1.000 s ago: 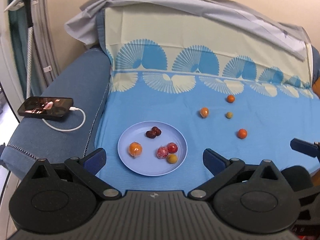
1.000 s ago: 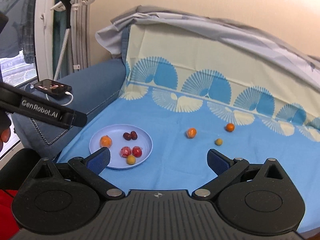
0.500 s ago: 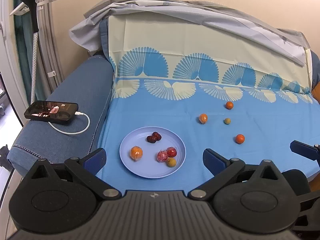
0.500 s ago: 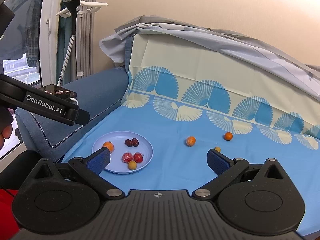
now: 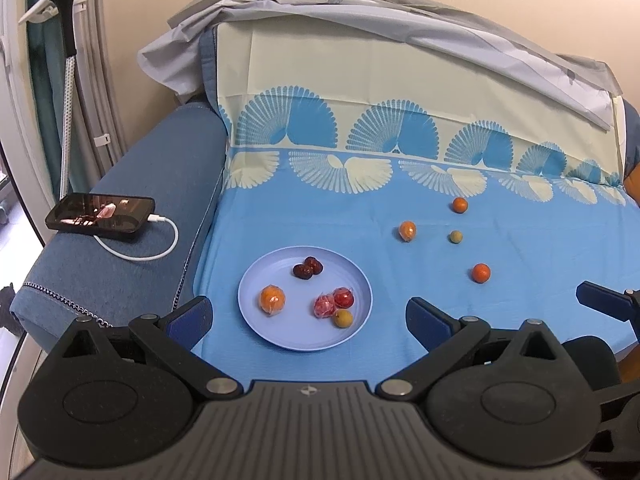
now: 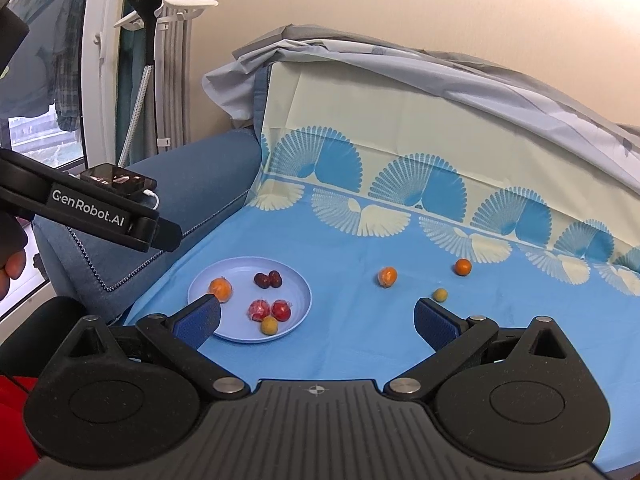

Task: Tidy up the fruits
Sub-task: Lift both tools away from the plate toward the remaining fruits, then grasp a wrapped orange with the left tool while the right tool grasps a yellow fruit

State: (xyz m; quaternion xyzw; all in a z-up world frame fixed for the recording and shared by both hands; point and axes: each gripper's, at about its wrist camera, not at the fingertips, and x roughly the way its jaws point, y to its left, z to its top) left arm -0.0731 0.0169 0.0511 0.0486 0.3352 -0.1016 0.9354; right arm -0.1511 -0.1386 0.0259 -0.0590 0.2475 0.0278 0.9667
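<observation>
Both cameras have drawn back and risen over the last second; the scene sits smaller and lower. My left gripper [image 5: 308, 316] and right gripper [image 6: 316, 318] gape wide, holding nothing. The plate [image 5: 256, 280] keeps its fruits; four loose fruits remain on the sheet [image 5: 520, 320], nearest the orange one [image 5: 480, 272]. Judgement: retreat between picks; sorting unfinished.

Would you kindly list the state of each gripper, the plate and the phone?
Left gripper: open, empty.
Right gripper: open, empty.
Plate: holding six fruits.
Loose fruits: four visible on the blue cloth.
Phone: screen lit, cable plugged in.
</observation>
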